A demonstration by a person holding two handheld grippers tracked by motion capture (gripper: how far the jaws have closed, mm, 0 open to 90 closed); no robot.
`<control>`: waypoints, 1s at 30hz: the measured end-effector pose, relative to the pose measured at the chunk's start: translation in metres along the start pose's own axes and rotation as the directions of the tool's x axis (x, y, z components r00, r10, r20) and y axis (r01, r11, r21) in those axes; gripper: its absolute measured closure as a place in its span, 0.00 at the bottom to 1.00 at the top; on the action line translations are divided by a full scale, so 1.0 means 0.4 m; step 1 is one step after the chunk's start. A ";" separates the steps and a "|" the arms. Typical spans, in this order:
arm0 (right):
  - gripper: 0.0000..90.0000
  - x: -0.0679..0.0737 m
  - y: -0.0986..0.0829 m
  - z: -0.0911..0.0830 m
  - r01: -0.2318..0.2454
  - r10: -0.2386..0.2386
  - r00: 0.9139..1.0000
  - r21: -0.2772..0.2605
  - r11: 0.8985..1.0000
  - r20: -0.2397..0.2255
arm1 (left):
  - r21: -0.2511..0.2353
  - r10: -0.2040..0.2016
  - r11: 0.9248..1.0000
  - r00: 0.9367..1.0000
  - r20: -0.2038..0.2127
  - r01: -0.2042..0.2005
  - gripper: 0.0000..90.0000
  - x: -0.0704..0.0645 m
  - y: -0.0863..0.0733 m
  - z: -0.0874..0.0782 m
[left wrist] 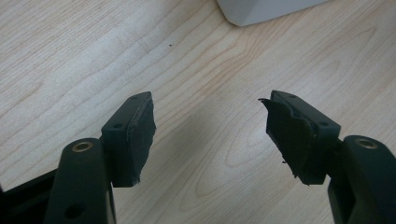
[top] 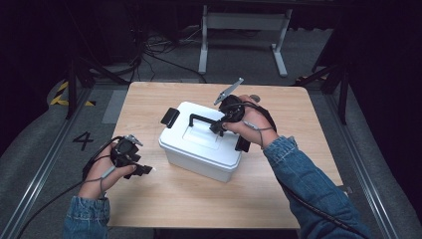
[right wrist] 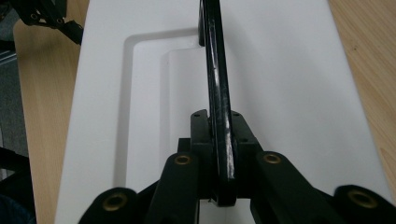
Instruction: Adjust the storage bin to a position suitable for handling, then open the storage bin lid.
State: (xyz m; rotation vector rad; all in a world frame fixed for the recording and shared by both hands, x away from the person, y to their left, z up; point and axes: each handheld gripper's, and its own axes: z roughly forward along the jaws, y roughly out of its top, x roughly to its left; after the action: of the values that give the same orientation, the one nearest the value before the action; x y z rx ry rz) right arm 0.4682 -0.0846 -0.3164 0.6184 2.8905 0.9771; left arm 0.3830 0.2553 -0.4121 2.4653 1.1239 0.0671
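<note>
Mid-tabletop, white plastic lidded box (top: 201, 142): right gripper (top: 222, 126) jaws clamped on its black carry handle (right wrist: 217, 84). Left gripper (left wrist: 210, 135) jaws apart near the left edge. Step: lifting, probably; next needs a steady upward pull.

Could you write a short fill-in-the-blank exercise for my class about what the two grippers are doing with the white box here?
1. The right gripper is shut on the box's black ____.
2. The left gripper hangs over the wooden table with its jaws ____.
3. The lid of the white box is ____ in colour.

Missing words: handle; open; white
</note>
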 end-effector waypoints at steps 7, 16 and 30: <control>0.93 0.000 -0.001 0.000 0.014 -0.014 1.000 -0.003 1.000 -0.005 | 0.000 -0.004 1.000 1.000 0.001 0.004 0.37 0.002 0.002 0.000; 0.94 0.006 0.001 -0.003 0.058 -0.058 0.998 -0.017 0.998 0.002 | 0.000 -0.003 1.000 1.000 -0.001 0.003 0.37 0.002 0.002 0.000; 0.94 0.024 0.027 -0.051 0.092 -0.091 0.996 -0.066 0.994 0.012 | -0.001 -0.013 1.000 1.000 -0.003 0.013 0.37 0.004 -0.008 -0.002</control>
State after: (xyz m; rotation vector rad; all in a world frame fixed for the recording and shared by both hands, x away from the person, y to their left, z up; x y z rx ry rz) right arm 0.4602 -0.0851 -0.2928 0.4800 2.8366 1.0498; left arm 0.3815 0.2585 -0.4127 2.4580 1.1403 0.0668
